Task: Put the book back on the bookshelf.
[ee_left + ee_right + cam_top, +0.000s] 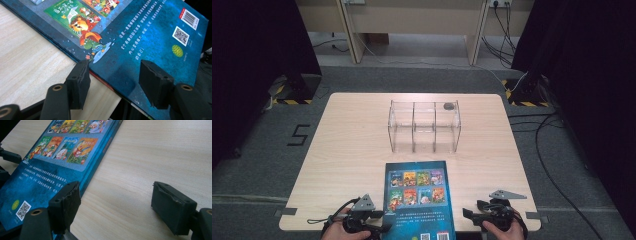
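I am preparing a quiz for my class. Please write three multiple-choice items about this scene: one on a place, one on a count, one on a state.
1. Where does the book lie?
A. at the table's near edge
B. inside the clear organizer
C. on the floor

2. How many compartments has the clear organizer?
A. two
B. three
C. five

3. How is the right gripper?
A. open above bare wood
B. shut on the book
C. holding the organizer

Answers: 1 A, it lies flat between both grippers; 2 B, two dividers split it into three; 3 A, its jaws stand apart with nothing between them.

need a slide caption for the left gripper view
Left gripper straddling the near corner of a blue picture book on a wooden table.
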A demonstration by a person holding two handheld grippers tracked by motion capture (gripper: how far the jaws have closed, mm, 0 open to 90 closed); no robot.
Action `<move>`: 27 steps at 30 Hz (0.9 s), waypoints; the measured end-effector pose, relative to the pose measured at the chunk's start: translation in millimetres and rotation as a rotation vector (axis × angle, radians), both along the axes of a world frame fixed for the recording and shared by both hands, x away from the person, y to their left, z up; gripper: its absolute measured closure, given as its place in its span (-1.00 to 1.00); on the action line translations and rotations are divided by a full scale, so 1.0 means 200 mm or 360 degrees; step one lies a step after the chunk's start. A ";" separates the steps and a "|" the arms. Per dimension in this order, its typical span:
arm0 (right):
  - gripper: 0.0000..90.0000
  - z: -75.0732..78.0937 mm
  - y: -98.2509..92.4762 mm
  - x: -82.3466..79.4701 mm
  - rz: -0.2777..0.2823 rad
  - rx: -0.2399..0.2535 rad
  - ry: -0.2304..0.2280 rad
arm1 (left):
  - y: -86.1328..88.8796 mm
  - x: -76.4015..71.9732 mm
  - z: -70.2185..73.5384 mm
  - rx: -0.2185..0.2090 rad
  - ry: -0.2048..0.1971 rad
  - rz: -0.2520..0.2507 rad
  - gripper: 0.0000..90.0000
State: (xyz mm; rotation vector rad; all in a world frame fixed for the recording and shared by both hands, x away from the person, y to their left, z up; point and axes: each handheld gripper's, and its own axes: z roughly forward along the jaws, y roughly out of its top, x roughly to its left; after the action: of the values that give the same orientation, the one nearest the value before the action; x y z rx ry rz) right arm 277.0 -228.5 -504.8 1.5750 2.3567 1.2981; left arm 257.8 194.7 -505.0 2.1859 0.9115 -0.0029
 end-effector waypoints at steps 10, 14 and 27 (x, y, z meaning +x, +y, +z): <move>-0.47 -0.01 0.02 0.01 0.0009 0.0020 0.0014 | -0.11 0.02 -0.01 -0.0033 -0.0020 -0.0048 -0.08; -0.47 -0.01 0.03 0.03 0.0016 0.0007 0.0002 | -0.16 0.03 -0.01 -0.0054 -0.0018 -0.0064 -0.07; -0.46 -0.02 0.09 0.07 0.0021 0.0000 -0.0024 | -0.22 0.04 -0.02 -0.0099 -0.0012 -0.0072 -0.07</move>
State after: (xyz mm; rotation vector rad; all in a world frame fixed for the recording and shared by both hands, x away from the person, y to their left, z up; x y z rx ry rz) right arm 291.9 -210.5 -508.0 1.5466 2.3627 1.3077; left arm 266.6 151.1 -509.1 2.1471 0.8467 -0.0442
